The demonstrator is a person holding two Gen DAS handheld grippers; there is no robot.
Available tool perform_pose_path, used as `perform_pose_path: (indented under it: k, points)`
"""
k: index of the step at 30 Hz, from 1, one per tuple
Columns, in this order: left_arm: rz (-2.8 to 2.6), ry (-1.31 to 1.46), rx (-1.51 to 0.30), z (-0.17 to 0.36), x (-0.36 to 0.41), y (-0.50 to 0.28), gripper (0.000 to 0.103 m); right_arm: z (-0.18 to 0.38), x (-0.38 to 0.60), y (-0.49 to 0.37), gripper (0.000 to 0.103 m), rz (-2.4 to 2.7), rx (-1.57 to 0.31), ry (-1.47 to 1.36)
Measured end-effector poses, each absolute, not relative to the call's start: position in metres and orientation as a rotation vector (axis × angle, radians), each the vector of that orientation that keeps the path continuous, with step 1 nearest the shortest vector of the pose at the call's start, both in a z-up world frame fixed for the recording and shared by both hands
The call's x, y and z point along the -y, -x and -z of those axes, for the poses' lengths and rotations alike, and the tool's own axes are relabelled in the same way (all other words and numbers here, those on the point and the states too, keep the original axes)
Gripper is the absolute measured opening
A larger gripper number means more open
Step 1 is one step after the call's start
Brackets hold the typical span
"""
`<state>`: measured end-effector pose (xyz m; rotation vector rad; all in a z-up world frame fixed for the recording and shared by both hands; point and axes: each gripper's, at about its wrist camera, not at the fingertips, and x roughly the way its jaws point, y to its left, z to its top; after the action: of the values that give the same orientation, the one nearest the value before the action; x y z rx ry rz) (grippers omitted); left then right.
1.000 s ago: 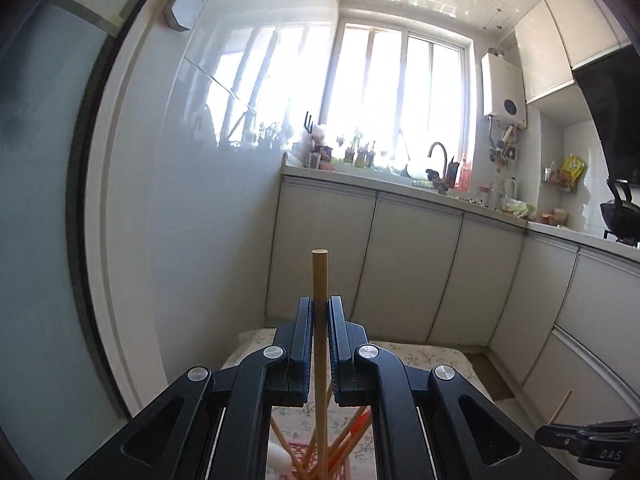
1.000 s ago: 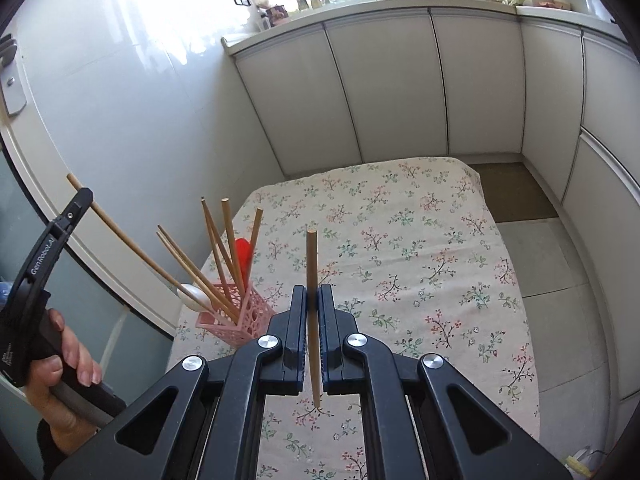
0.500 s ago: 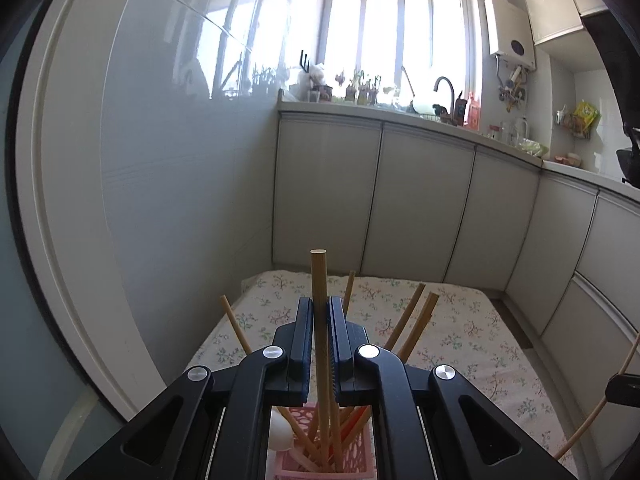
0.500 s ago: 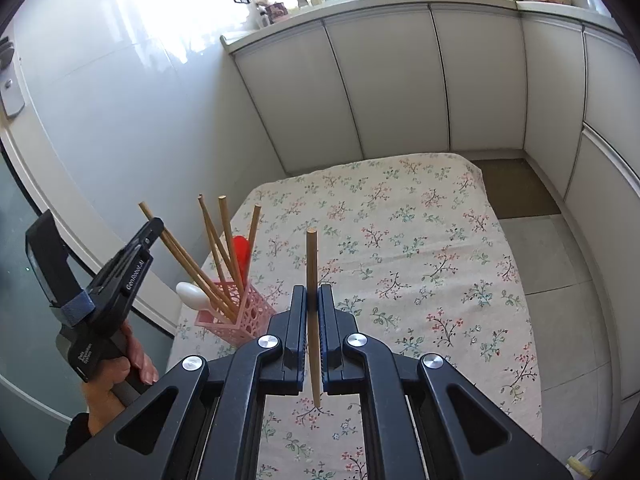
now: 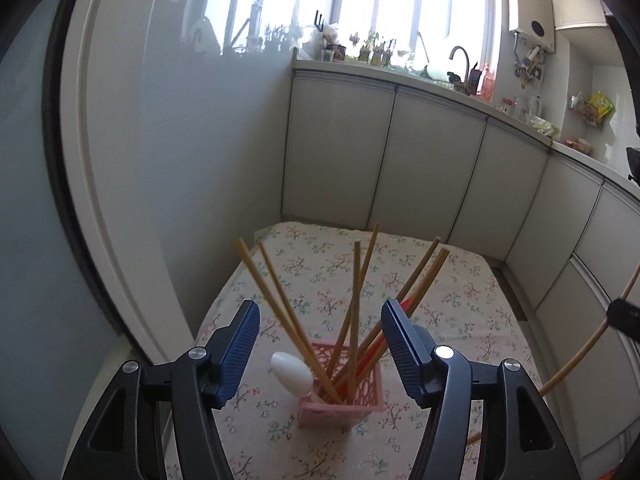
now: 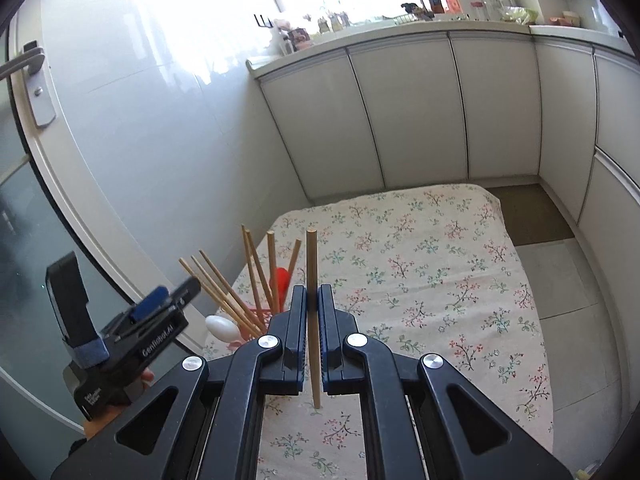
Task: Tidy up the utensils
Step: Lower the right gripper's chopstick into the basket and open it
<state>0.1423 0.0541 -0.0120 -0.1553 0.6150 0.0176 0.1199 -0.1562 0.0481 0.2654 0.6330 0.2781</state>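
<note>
- The pink basket (image 5: 340, 400) stands on the flowered tablecloth (image 6: 440, 280) near its left edge, holding a loose fan of chopsticks (image 5: 352, 312), a white spoon (image 5: 291, 372) leaning out at its 9 o'clock side and something red (image 6: 280, 280) among the sticks.
- The left gripper (image 5: 320, 344) hangs just above the basket with its jaws spread wide and nothing between them; the stick tops rise up through the gap.
- The right gripper (image 6: 311, 320) is clamped tight on a single chopstick (image 6: 312, 280), held roughly upright, its lower end poking out below the pads. In the right wrist view the basket sits at about 10 o'clock from this gripper.
- The likely step is dropping this stick in with the rest. It is best done by carrying it over the basket mouth, keeping it near vertical, and aiming the lower tip at a gap between the leaning sticks.
- Lowering before letting go should stop it bouncing out or tipping the light basket.
- The left gripper may need to move clear first, since it sits right over the opening.
</note>
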Motion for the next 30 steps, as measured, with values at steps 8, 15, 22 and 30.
perform_pose_path:
  k: [8,15,22,30]
  points:
    - [-0.055,0.203,-0.746,0.030,-0.081,-0.131,0.068,-0.069,0.120,-0.132,0.005,-0.324,-0.527,-0.293]
    - [-0.045,0.196,-0.795,0.039,-0.087,-0.138,0.069,-0.052,0.085,-0.156,0.005,-0.307,-0.510,-0.230]
    - [-0.035,0.198,-0.822,0.043,-0.089,-0.145,0.069,-0.027,0.055,-0.173,0.005,-0.276,-0.518,-0.124]
    - [-0.036,0.190,-0.843,0.046,-0.089,-0.147,0.072,0.003,0.039,-0.183,0.006,-0.280,-0.563,-0.065]
